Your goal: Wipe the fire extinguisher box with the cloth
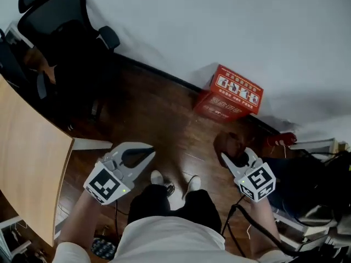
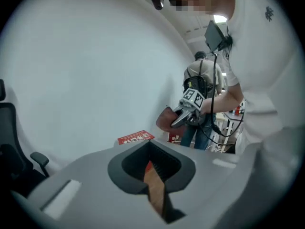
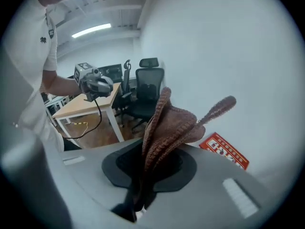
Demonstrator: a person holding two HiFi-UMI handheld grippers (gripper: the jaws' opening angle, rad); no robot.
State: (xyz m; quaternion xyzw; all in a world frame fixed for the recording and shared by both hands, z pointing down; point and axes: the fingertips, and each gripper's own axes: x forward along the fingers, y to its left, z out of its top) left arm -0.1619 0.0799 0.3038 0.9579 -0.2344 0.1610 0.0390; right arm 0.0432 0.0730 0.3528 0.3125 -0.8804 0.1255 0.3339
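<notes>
Dark wooden floor (image 1: 164, 125) lies under you, and both tools hang low in front of your legs. Your left gripper (image 1: 149, 153), grey with a black-and-white marker cube, has its tips drawn together with nothing caught between them; only a sliver of floor shows through it in the left gripper view. It touches no object. Your right gripper (image 1: 233, 160) is clamped on the brown knitted cloth (image 3: 169, 128), which is pinched near its lower end. The rest of the cloth stands up out of the jaws in ribbed folds, with one corner sticking out to the side. From the head view the cloth (image 1: 227, 144) bunches in front of that gripper, above the floor. Beyond it, well apart from both grippers, the red cardboard fire extinguisher box (image 1: 233, 95) with white printed panels sits on the floor against the white wall (image 1: 219, 21). To your left stands the light wooden counter (image 1: 27, 158), and farther back along the wall is a black mesh office chair (image 1: 60, 21).
</notes>
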